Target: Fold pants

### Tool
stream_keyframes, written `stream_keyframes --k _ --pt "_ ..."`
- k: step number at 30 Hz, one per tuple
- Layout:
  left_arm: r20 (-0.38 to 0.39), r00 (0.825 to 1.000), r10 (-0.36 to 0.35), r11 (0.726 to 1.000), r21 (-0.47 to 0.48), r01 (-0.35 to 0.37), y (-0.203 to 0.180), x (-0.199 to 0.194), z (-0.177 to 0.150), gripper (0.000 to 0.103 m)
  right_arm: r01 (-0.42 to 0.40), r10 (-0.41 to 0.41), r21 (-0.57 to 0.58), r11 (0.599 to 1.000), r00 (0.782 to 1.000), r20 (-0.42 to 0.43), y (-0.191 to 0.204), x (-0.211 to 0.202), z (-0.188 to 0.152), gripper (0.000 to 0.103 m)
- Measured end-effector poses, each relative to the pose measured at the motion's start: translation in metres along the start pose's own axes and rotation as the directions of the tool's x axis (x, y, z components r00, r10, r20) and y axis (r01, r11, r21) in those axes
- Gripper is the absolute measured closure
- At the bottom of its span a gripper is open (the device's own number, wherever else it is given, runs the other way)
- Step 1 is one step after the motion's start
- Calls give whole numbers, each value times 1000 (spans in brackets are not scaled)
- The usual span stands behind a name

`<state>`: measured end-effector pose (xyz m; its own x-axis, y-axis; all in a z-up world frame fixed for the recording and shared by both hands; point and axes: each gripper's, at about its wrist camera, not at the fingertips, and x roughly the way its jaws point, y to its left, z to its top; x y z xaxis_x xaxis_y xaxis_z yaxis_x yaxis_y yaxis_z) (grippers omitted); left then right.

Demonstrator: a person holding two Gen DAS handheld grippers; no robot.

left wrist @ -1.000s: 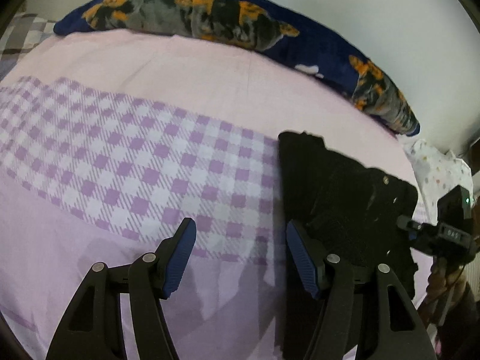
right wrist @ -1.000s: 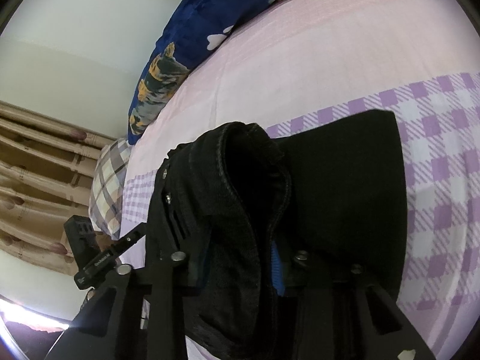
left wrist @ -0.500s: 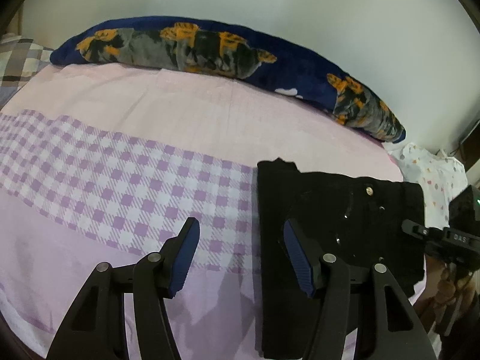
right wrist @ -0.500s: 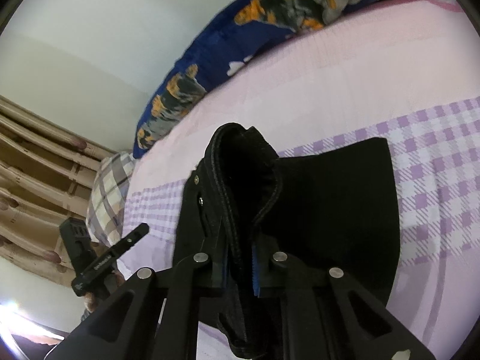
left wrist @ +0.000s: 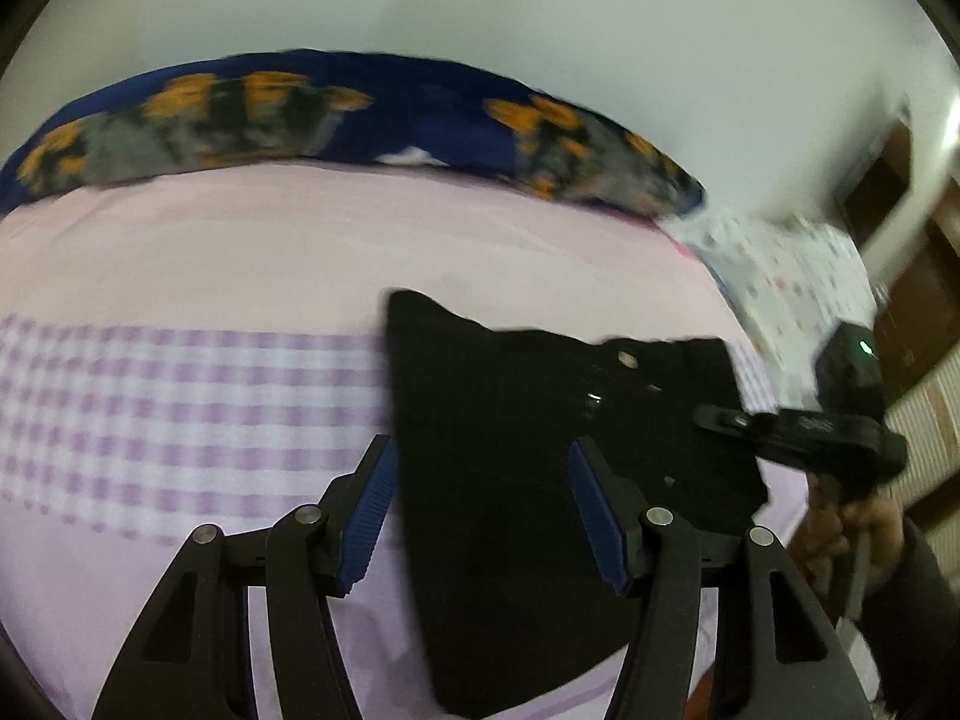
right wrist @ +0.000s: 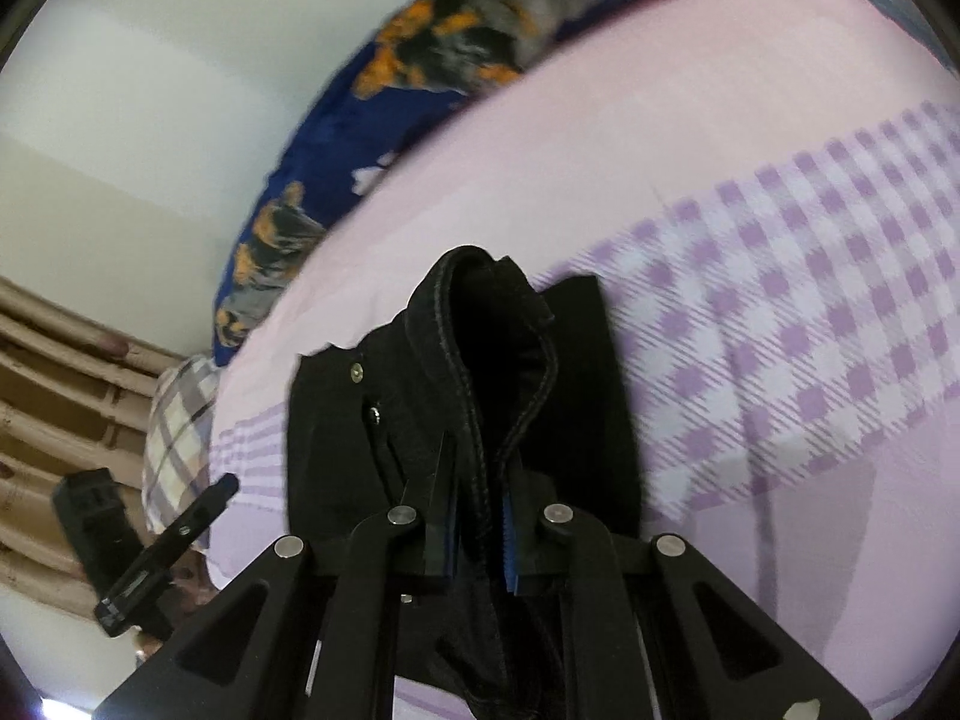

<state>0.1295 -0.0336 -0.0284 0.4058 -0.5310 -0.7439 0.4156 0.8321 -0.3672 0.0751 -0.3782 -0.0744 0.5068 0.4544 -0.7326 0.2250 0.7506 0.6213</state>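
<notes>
Black folded pants [left wrist: 510, 396] lie on the pink sheet, partly over its purple checked band. My left gripper [left wrist: 480, 456] hovers above them, open, with nothing between its blue pads [left wrist: 369, 504]. My right gripper [right wrist: 477, 480] is shut on a raised fold of the pants [right wrist: 480, 324], a stitched edge that stands up between the fingers. Below that fold the pants [right wrist: 336, 420] lie flat, showing a metal button. The right gripper [left wrist: 804, 426] shows at the pants' right edge in the left wrist view, held by a hand. The left gripper [right wrist: 162, 546] appears low on the left in the right wrist view.
A long blue pillow [left wrist: 360, 120] with orange and grey patches lies along the wall at the bed's far side. A white dotted cloth [left wrist: 780, 276] sits at the far right corner. A plaid pillow [right wrist: 174, 420] and beige curtains [right wrist: 48, 372] are beside the bed.
The right jaws closed from a loose hold onto the fold of the pants and lifted it a little. The left gripper rose and swung right, so it now hangs over the pants.
</notes>
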Motion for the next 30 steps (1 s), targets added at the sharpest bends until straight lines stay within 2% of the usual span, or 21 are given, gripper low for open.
stream_keyframes --k 2,3,6,9,13,14,15,17,19,21,26,30 --pt "-38 999 -13 999 48 15 -11 14 -3 43 -6 6 22 1000 1000 -3 -7 5 0 90" --pt "-58 998 -25 998 60 29 -14 20 -5 43 1 -1 32 999 1000 -6 -9 6 0 82" --pt "-139 990 -36 997 63 45 -17 44 -15 43 10 -10 38 999 1000 -4 -11 1 -2 67" --pt "-168 986 -7 997 80 21 -17 54 -23 43 18 -19 28 999 1000 24 -12 -16 -12 64" --pt "-166 986 -1 995 98 17 -17 56 -27 43 -26 24 38 999 998 51 -16 -36 -31 64" --pt "-166 986 6 994 111 13 -18 57 -28 43 -34 33 35 999 998 50 -15 -39 -36 66" --pt "-166 986 13 993 121 8 -19 57 -30 43 -41 39 32 999 998 50 -13 -42 -42 74" --pt "-162 986 29 989 147 -5 -22 58 -32 43 -43 42 24 999 998 51 -10 -44 -49 83" --pt "-159 987 32 988 153 -7 -22 60 -33 43 -41 41 0 999 998 40 -5 -41 -54 84" --pt "-159 987 31 987 159 -5 -22 60 -36 43 8 -7 -22 1000 1000 21 0 -37 -57 91" --pt "-184 983 -7 983 178 41 -17 51 -44 43 16 -11 -61 998 996 86 13 -61 -64 94" --pt "-193 981 -3 973 225 47 -19 47 -54 43 96 -92 -73 993 994 67 6 -53 -72 94"
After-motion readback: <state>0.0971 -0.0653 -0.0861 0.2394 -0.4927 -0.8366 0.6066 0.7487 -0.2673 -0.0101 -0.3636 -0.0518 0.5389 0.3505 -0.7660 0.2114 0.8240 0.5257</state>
